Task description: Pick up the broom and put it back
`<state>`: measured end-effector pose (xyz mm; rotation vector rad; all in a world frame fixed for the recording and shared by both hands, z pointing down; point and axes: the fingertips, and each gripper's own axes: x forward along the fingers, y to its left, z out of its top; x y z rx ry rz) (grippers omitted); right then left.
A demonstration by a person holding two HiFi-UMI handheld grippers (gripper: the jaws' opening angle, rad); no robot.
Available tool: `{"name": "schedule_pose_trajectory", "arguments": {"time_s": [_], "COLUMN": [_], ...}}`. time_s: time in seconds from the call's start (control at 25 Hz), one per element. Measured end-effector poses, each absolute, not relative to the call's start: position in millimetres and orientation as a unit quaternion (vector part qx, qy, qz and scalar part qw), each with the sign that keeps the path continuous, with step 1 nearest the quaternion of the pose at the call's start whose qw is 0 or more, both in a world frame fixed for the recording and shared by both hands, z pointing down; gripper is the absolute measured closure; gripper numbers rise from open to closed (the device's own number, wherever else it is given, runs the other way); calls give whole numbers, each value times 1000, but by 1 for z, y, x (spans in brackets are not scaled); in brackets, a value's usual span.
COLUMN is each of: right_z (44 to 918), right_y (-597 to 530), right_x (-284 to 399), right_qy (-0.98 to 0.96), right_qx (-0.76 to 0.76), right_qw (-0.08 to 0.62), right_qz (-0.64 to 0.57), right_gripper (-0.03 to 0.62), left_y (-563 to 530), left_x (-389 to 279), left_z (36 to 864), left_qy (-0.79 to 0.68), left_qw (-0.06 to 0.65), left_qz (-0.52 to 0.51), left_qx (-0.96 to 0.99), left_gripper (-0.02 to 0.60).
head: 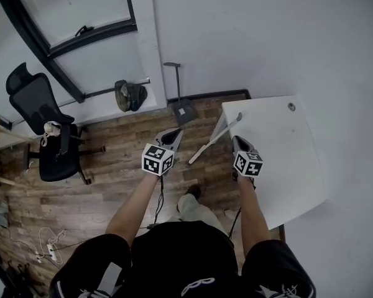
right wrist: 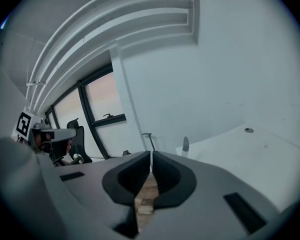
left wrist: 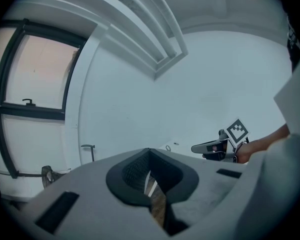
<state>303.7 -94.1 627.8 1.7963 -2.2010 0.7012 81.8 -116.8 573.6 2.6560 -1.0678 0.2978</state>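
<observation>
Both claws are empty and pinched shut; left claw (head: 176, 134) sits just left of the white tabletop (head: 280, 160), right claw (head: 235, 140) over its left edge; the broom (head: 212, 139) leans on that edge between them; dustpan (head: 182, 110) stands off the far corner.

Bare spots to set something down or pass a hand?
Free: white tabletop right of the broom handle; wood floor between office chair and dustpan. Crowded: the table corner by broom handle and dustpan; cables at bottom left.
</observation>
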Motion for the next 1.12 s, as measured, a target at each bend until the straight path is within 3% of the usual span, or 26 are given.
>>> {"name": "schedule_pose_trajectory", "arguments": {"time_s": [1.12], "right_z": [538], "right_y": [85], "right_x": [228], "right_qy": [-816], "right_qx": [554], "right_qw": [84], "right_qz": [145], "right_gripper": [569], "left_y": [79], "left_x": [39], "left_z": [532], "left_qy": [-410], "left_qw": [102], "left_qz": [80], "left_qx": [903], "left_gripper": [563]}}
